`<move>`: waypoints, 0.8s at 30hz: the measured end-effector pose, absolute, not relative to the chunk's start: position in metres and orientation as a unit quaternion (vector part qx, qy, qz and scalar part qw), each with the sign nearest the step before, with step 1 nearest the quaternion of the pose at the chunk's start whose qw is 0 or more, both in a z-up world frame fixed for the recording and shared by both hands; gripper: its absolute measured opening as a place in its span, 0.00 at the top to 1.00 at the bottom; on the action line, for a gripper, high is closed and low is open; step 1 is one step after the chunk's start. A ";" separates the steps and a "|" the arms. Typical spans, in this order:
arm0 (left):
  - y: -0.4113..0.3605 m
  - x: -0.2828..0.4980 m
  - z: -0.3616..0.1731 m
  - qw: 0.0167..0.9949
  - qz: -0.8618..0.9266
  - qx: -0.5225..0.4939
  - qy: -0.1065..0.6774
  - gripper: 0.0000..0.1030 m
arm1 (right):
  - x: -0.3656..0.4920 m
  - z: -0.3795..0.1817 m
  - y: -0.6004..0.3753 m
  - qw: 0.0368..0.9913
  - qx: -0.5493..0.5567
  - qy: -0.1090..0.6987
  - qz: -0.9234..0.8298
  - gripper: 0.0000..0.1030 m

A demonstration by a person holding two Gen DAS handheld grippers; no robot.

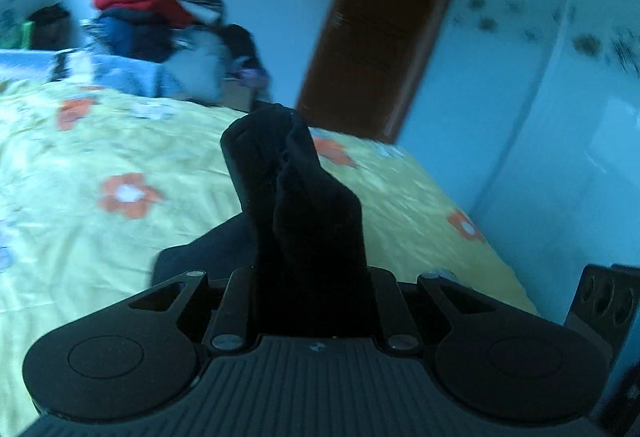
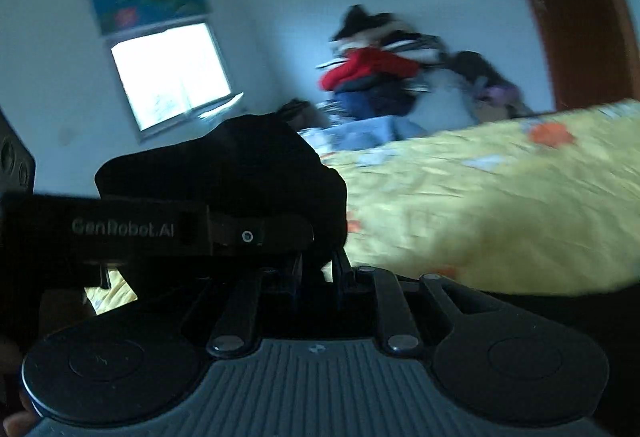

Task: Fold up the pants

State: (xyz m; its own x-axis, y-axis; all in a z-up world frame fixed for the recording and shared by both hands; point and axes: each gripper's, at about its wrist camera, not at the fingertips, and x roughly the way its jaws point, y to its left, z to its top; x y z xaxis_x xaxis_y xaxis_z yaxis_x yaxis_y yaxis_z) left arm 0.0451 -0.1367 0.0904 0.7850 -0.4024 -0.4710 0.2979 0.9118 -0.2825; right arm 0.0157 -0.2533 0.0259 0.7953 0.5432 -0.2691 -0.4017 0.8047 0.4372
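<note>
Left wrist view shows my left gripper [image 1: 280, 157] with its jaws drawn together on a bunch of black pants [image 1: 320, 221]; the cloth stands up between the two fingers and hides most of the right-hand one, while the left finger [image 1: 244, 157] shows bare beside it. Ahead of and below the jaws lies the bed [image 1: 120, 157], covered in a yellow sheet with orange flowers. Beyond the jaws to the left I see a blurred pile of clothes [image 1: 152, 13] topped with something red, and to the right of the jaws a brown door [image 1: 384, 29] set in a blue wall. From the right wrist view, my right gripper [image 2: 316, 269] is mostly buried: dark pants fabric [image 2: 240, 165] is heaped over and in front of the jaws, and the other gripper's body, marked GenRobot.AI, crosses just ahead of them on the left. The fingers run close together under the cloth, so the jaws look nearly closed, but I cannot tell whether they actually pinch the fabric. Past the jaws on the left is a bright window [image 2: 172, 73], and on the right the bed.
</note>
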 end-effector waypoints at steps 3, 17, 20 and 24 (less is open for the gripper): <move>-0.176 0.055 0.077 0.935 -0.203 -0.073 0.281 0.83 | 0.015 0.013 -0.286 0.932 0.199 0.207 0.221 0.84; -0.258 0.074 0.022 0.903 -0.263 -0.039 0.336 0.51 | -0.006 -0.029 -0.354 0.946 0.168 0.251 0.115 0.84; -0.255 0.067 0.029 0.885 -0.310 -0.057 0.343 0.32 | -0.017 -0.030 -0.366 0.960 0.115 0.249 0.056 0.84; -0.234 0.048 0.052 0.906 -0.316 -0.045 0.278 0.19 | -0.029 -0.027 -0.393 0.967 0.073 0.239 -0.054 0.84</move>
State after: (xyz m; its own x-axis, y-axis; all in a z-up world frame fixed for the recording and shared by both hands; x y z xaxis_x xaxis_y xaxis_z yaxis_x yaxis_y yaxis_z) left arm 0.0482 -0.2337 0.0516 0.6457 -0.5972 -0.4759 0.5468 0.7966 -0.2576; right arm -0.0291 -0.3927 -0.0274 0.8797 -0.0691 -0.4705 0.1390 0.9835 0.1154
